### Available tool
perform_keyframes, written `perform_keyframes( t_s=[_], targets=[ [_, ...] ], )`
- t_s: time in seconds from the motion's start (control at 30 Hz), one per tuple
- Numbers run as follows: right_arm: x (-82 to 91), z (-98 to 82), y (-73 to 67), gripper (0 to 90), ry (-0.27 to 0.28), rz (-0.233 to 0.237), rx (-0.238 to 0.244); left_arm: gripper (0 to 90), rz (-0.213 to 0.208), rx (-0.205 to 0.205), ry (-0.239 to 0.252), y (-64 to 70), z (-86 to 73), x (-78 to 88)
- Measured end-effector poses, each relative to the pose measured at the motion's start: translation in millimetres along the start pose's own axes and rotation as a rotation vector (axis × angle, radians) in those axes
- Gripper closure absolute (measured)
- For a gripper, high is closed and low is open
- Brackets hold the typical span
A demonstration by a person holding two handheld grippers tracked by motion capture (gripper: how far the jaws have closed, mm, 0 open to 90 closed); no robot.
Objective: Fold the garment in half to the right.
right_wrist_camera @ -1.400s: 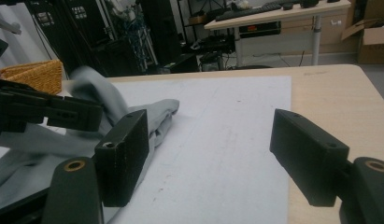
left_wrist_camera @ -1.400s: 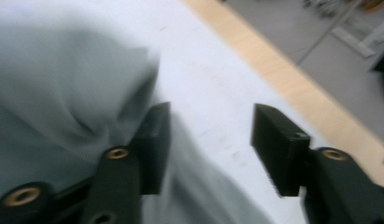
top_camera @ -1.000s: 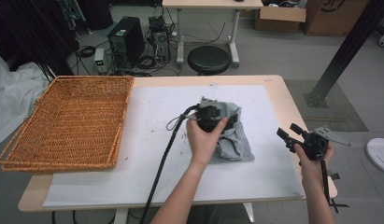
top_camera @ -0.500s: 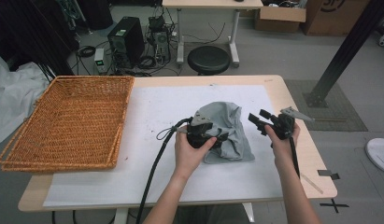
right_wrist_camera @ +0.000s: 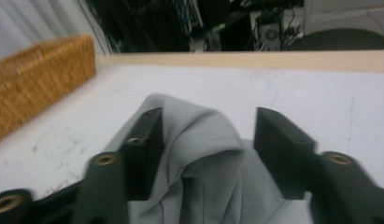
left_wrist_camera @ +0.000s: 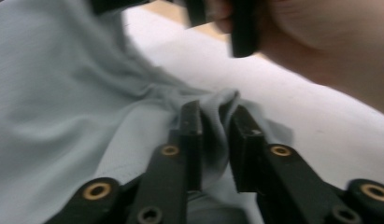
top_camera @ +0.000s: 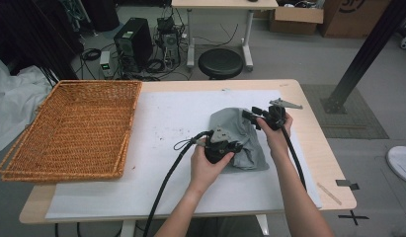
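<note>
Left tongs [left_wrist_camera: 213, 135] just closed into a pinch, right tongs [right_wrist_camera: 206, 140] closing, half-spread

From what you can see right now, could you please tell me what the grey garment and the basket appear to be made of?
The grey garment looks like thin, matte woven or knit fabric: it folds and creases softly. The basket looks like woven wicker or rattan, orange-brown and unpolished, its interlaced strands showing.

Grey cloth [top_camera: 237, 136] — crumpled, bunched into folds, lying on the white mat's right half.
</note>
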State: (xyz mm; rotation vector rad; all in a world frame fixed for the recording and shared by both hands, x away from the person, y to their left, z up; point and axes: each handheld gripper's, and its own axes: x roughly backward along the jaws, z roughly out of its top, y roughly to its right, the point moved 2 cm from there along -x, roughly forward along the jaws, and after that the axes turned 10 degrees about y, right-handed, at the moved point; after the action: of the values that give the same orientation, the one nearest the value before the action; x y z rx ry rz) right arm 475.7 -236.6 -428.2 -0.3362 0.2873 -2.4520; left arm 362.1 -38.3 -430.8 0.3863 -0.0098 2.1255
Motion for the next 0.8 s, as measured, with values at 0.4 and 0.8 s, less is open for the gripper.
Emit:
perform_keyframes(
  t_s=[0.4, 0.8],
  targets=[
    [-11.2, 2.4, 15.5, 83.0, -0.063, -0.028, 0.061, 77.2, -0.143, -0.060, -0.007, 40.8, -12.9, -18.5],
    [8.1, 16.4, 28.0, 53.9, -0.037, -0.058, 0.011, 35.2, -0.145, 0.011, 0.109, 28.3, 0.6, 13.4]
  ],
)
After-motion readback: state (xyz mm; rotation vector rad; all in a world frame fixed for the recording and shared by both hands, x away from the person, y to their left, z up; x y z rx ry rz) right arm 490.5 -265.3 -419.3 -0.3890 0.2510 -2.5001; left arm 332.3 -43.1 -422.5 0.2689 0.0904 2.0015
